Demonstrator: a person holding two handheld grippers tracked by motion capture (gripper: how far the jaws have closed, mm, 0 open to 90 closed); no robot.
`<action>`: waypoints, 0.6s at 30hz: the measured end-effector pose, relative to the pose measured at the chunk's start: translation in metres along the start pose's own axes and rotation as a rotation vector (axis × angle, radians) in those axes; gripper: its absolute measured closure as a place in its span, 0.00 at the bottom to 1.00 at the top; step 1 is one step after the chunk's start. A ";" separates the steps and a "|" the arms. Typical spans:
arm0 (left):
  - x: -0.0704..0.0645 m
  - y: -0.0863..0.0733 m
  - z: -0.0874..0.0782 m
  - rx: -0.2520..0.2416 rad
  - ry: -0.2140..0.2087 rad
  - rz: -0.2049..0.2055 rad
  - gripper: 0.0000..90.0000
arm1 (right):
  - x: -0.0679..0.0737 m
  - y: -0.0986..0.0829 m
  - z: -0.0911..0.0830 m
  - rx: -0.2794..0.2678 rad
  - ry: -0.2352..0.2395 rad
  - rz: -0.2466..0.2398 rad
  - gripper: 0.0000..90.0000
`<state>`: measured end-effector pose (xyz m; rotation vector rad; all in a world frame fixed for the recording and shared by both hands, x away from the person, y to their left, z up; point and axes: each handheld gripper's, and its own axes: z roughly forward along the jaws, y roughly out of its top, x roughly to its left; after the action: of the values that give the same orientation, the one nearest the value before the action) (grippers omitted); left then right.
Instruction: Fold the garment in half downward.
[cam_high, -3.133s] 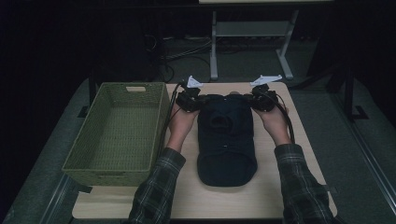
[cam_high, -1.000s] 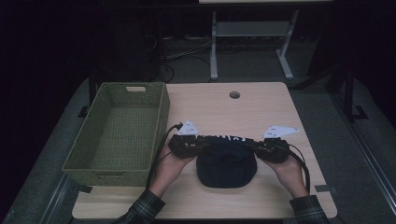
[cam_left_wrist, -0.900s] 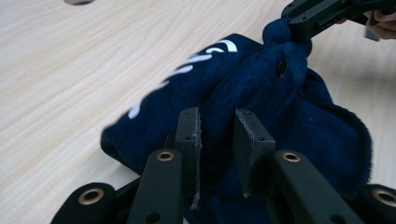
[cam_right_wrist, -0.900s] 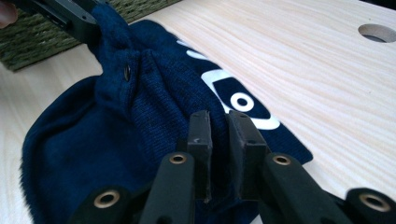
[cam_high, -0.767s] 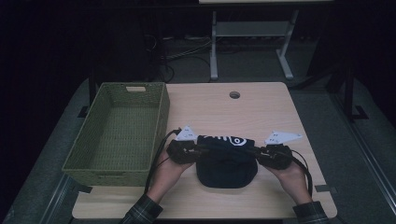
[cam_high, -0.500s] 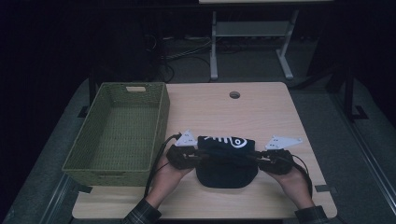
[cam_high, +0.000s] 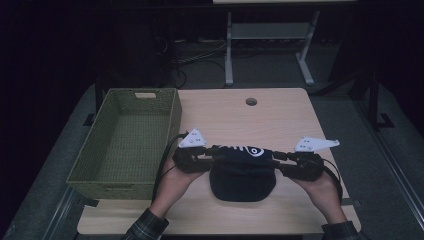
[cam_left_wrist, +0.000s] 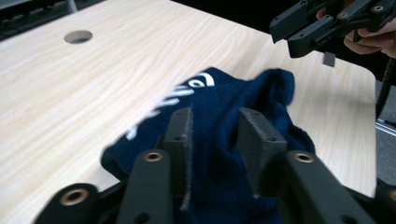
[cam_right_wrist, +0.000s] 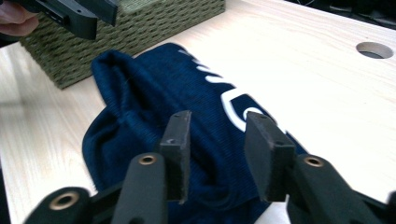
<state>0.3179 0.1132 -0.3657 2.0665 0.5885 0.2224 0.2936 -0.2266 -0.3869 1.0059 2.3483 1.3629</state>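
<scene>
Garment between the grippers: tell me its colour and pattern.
Dark navy garment with a white printed design; clearest in the right gripper view.

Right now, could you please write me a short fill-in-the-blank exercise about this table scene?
1. The navy garment lies on the wooden ____.
2. The woven basket beside it holds ____.
3. The left tool has its jaws around the ____.
4. The white print on the garment faces ____.

Missing words: table; nothing; garment; up
</scene>
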 end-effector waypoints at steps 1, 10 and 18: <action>0.003 0.002 0.003 -0.001 0.003 0.001 0.77 | -0.002 0.001 0.001 0.006 -0.002 0.005 0.74; 0.029 0.010 0.040 0.044 0.032 -0.026 0.92 | -0.015 -0.003 0.026 0.055 -0.007 0.020 0.97; 0.037 0.004 0.057 0.077 0.037 -0.043 0.91 | 0.000 -0.010 0.025 0.063 0.017 -0.005 0.99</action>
<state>0.3731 0.0869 -0.3962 2.1259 0.6728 0.2167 0.3022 -0.2135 -0.4082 1.0086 2.4181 1.3083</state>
